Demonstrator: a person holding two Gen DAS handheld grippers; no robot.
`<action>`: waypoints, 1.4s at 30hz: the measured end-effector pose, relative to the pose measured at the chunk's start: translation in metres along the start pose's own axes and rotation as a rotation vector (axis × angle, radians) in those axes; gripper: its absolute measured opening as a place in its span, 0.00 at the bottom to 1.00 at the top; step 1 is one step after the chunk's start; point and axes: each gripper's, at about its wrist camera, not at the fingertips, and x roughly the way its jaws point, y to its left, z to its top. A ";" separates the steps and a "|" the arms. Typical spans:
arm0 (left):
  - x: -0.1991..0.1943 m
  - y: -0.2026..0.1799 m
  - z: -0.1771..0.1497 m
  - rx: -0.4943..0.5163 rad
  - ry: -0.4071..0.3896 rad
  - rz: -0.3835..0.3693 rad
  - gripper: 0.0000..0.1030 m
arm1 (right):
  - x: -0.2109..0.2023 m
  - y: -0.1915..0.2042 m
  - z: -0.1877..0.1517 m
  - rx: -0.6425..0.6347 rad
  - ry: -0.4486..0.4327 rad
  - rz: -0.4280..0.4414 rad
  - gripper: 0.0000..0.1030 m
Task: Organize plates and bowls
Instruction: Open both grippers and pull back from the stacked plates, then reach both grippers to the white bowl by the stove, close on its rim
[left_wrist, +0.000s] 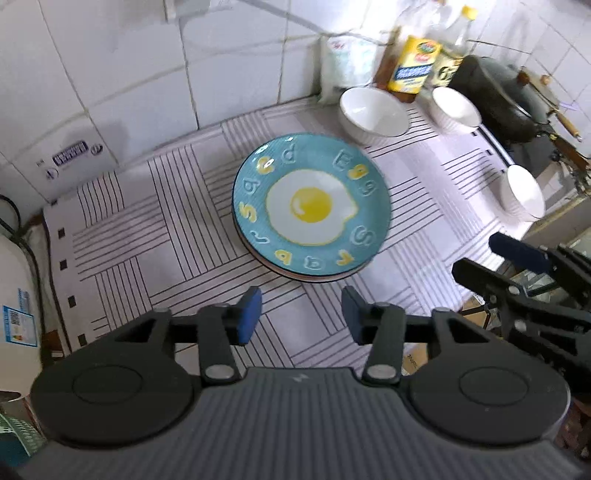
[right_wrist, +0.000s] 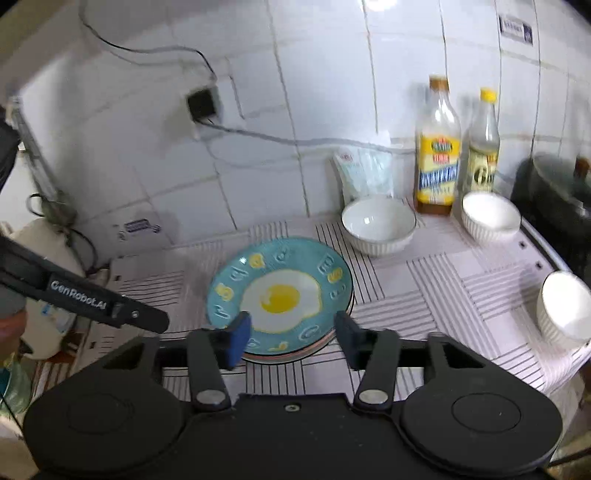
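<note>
Plates look stacked: the teal egg plate (left_wrist: 311, 206) tops the pile mid-surface (left_wrist: 177, 236). Your left tongs (left_wrist: 302, 315) and right tongs (right_wrist: 292, 338) hang empty, jaws apart. Three white bowls (right_wrist: 377, 224) sit scattered on the right, unnested; they're probably next.

Black left gripper (left_wrist: 301, 314), blue pads, right gripper (right_wrist: 291, 336), white "GenRobot.AI" lettering

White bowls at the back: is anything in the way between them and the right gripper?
Yes. The stack of plates, egg-picture plate on top, sits between the open right gripper and the nearest white bowl. The other two bowls have only bare mat before them.
</note>
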 end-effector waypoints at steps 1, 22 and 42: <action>-0.005 -0.004 -0.002 0.008 -0.006 0.003 0.53 | -0.008 0.001 0.000 -0.020 -0.010 0.007 0.64; -0.041 -0.107 0.000 0.071 -0.114 -0.013 0.90 | -0.085 -0.075 -0.014 -0.158 -0.033 0.012 0.93; 0.030 -0.225 0.061 -0.031 -0.070 0.014 0.96 | -0.038 -0.267 -0.035 -0.180 0.058 -0.128 0.93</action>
